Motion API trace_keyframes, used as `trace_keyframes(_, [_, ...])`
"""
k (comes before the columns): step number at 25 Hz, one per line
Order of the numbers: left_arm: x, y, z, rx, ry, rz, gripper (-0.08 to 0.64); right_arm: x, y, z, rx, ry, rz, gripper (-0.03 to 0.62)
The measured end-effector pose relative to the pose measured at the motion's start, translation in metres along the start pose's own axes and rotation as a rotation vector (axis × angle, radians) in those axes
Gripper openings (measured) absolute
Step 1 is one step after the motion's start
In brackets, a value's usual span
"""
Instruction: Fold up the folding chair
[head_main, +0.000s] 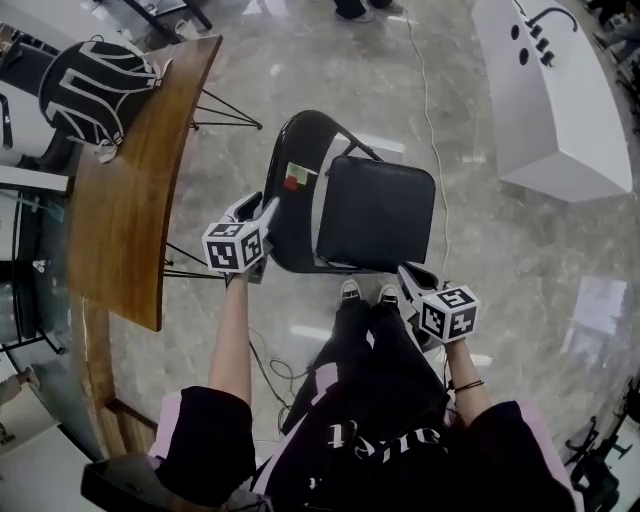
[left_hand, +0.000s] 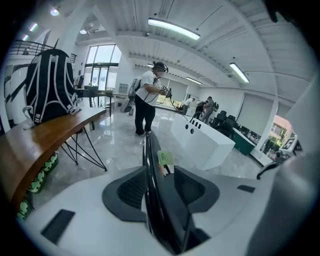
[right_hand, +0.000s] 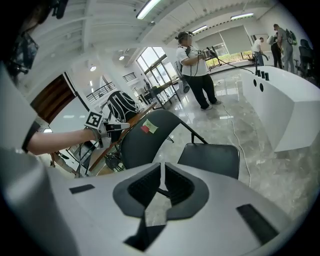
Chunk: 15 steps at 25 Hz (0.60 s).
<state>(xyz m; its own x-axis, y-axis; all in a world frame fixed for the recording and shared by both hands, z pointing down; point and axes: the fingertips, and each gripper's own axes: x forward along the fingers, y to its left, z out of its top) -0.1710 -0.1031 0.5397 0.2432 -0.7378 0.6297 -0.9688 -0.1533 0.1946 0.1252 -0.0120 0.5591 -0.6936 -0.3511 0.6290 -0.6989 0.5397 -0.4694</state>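
Head view: the chair (head_main: 375, 210) stands unfolded on the floor (head_main: 500, 250), between the wooden table (head_main: 130, 200) at the left and the white counter (head_main: 550, 110) at the upper right. Its backrest (head_main: 300, 135) faces the table and its seat lies level. A backpack (head_main: 95, 90) sits at the table's far end. The left gripper (head_main: 262, 212) is at the backrest's near edge. The right gripper (head_main: 408, 272) is at the seat's near right corner, just beside the person's shoes (head_main: 365, 292)

Left gripper view: the jaws are spread, astride the backrest's thin black edge, which runs upright between them. A green and red sticker (left_hand: 165, 160) on the backrest shows just past the right pad. Beyond, the backpack rests on the table's edge, and another person (left_hand: 146, 100) stands on the floor by the counter

Right gripper view: the jaws are pressed together, with nothing between them. Past them are the seat and the upright backrest, with the left gripper on a bare arm (right_hand: 55, 140) at the backrest's left edge
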Motion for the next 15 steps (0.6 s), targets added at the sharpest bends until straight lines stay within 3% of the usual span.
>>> trace_keyframes(3, [0.014,0.015,-0.004,-0.015,0.028,0.026,0.176,0.006,-0.008,-0.002,0.017,0.007,0.002,0.014])
trace_keyframes(8, [0.042,0.020,-0.011,-0.036,0.079,-0.010,0.213,0.014,-0.042,-0.010,0.010,0.034,-0.025,0.019])
trace_keyframes(12, [0.056,0.018,-0.014,-0.053,0.109,-0.002,0.170,0.027,-0.080,-0.027,0.071,0.094,-0.004,0.134])
trace_keyframes(15, [0.059,0.019,-0.013,-0.068,0.094,0.013,0.164,0.039,-0.115,-0.033,0.111,0.089,-0.013,0.146])
